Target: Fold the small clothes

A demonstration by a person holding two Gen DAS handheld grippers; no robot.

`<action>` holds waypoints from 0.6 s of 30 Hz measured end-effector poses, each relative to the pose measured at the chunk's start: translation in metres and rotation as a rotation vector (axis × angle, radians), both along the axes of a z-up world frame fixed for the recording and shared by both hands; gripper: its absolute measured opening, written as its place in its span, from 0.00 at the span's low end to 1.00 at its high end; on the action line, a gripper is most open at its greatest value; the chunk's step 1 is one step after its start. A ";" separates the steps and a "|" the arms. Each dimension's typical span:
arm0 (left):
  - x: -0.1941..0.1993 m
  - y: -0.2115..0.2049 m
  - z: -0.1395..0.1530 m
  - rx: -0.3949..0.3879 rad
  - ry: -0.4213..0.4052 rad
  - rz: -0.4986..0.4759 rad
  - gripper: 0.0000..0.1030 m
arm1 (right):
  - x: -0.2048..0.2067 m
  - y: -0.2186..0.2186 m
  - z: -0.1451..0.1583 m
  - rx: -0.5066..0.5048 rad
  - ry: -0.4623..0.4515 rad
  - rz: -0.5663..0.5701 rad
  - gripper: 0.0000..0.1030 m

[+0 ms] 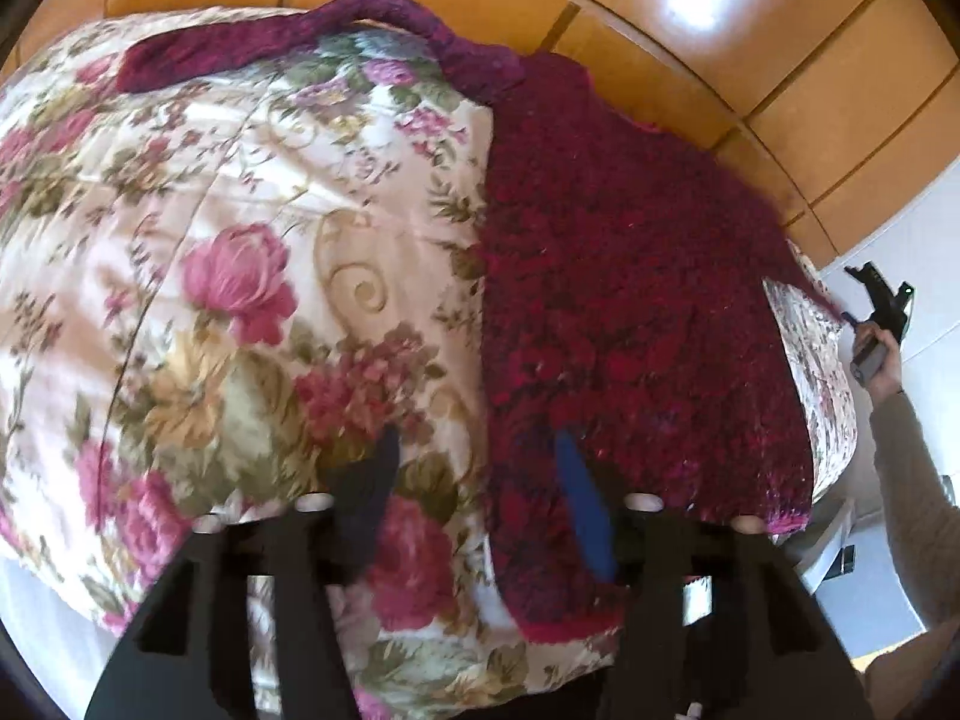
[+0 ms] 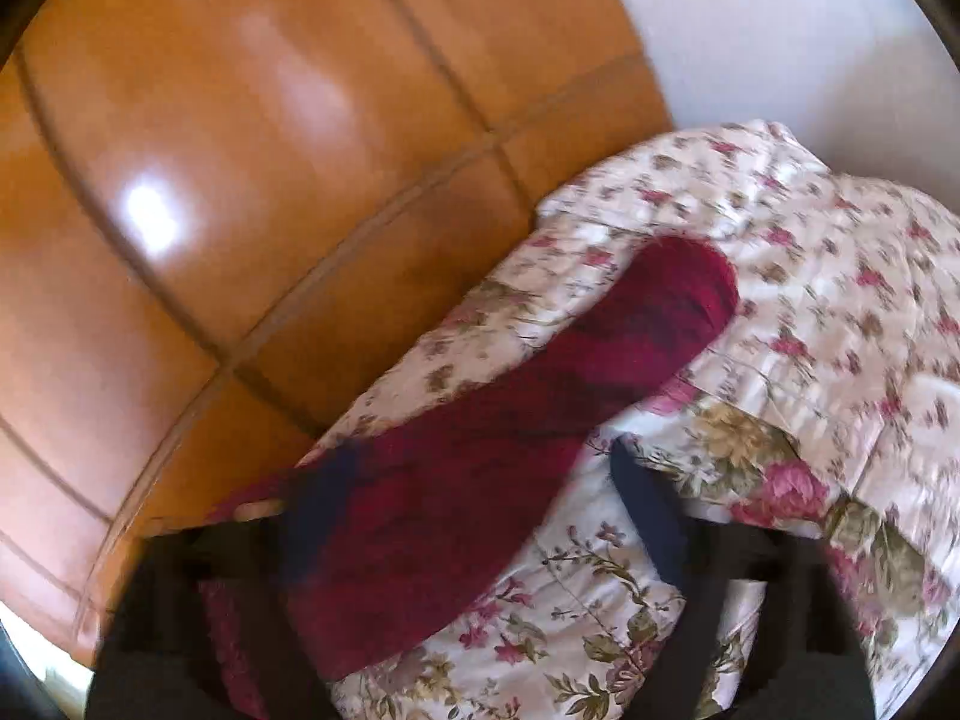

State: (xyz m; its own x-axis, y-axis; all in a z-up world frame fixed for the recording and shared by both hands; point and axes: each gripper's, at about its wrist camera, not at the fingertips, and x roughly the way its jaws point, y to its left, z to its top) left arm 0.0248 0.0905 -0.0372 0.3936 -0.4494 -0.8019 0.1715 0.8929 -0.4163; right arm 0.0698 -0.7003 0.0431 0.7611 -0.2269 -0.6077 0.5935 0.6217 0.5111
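The crimson knitted sweater (image 1: 630, 300) lies spread on the floral bedspread (image 1: 240, 240), along the bed's edge by the wooden panelling (image 1: 690, 30) — one sleeve (image 2: 540, 372) stretched out flat. The left gripper (image 1: 480, 468) hovers with jaws parted, gripping nothing; the right gripper (image 2: 480, 480) stands wide over the sleeve — empty too.

Crimson knit sweater (image 1: 630, 300), floral bedspread (image 1: 240, 240) (pink roses)
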 end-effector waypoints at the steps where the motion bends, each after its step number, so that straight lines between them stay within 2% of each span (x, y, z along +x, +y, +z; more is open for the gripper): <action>1: 0.003 -0.001 -0.001 -0.005 0.003 -0.003 0.55 | 0.000 0.010 -0.005 0.017 0.006 0.040 0.85; 4: 0.010 -0.001 -0.006 -0.036 0.016 -0.018 0.55 | -0.010 0.053 -0.020 0.093 0.039 0.220 0.85; 7: 0.014 -0.004 -0.013 -0.068 0.038 -0.052 0.55 | -0.032 0.117 -0.039 0.136 0.081 0.446 0.85; 10: 0.012 -0.013 -0.018 -0.083 0.037 -0.102 0.55 | -0.062 0.189 -0.058 0.191 0.140 0.667 0.81; 11: 0.011 -0.016 -0.020 -0.089 0.040 -0.116 0.50 | -0.073 0.210 -0.064 0.194 0.174 0.720 0.79; 12: 0.009 -0.019 -0.022 -0.091 0.040 -0.129 0.38 | -0.080 0.222 -0.070 0.199 0.195 0.751 0.75; 13: 0.007 -0.021 -0.025 -0.093 0.041 -0.144 0.33 | -0.090 0.240 -0.076 0.198 0.230 0.792 0.71; 14: 0.005 -0.024 -0.027 -0.085 0.035 -0.152 0.27 | -0.098 0.253 -0.079 0.183 0.257 0.817 0.62; 15: 0.002 -0.026 -0.028 -0.080 0.023 -0.154 0.20 | -0.110 0.268 -0.082 0.136 0.285 0.832 0.55; 16: -0.001 -0.026 -0.028 -0.085 0.009 -0.157 0.18 | -0.114 0.273 -0.083 0.093 0.301 0.833 0.50; 18: -0.007 -0.026 -0.026 -0.097 -0.012 -0.151 0.13 | -0.119 0.275 -0.079 0.055 0.316 0.839 0.19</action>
